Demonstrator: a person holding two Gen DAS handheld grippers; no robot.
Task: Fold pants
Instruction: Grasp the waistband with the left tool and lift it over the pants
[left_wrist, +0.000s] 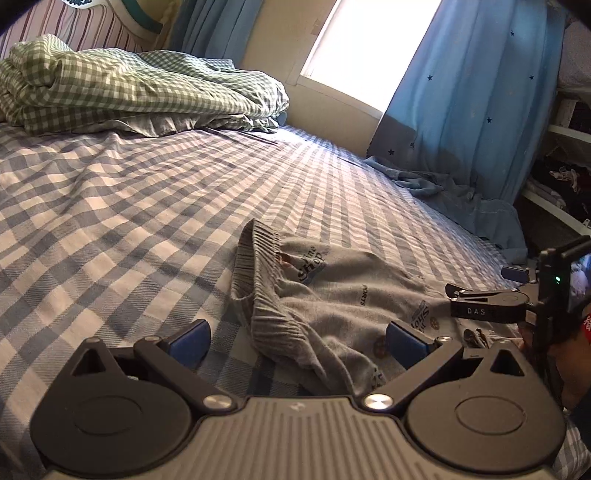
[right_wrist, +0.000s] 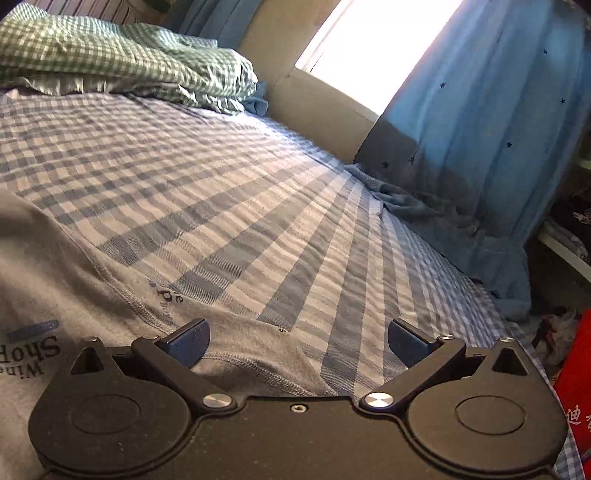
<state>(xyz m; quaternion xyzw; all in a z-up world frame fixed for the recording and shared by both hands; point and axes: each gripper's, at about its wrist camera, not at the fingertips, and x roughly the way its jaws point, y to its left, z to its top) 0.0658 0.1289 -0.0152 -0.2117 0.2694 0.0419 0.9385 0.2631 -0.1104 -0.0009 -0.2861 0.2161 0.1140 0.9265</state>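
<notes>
Gray pants (left_wrist: 325, 306) rumpled on checked bedsheet (left_wrist: 129, 192), blue curtain (left_wrist: 461, 110) beyond.

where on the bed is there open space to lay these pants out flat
Bare sheet runs from the pants back to the green duvet, and rightward to the curtain pooled at the far edge. It is crowded at the near edge, where both open tongs, left and right, flank the pants.

Pants (right_wrist: 55, 288) cut off at left edge
</notes>
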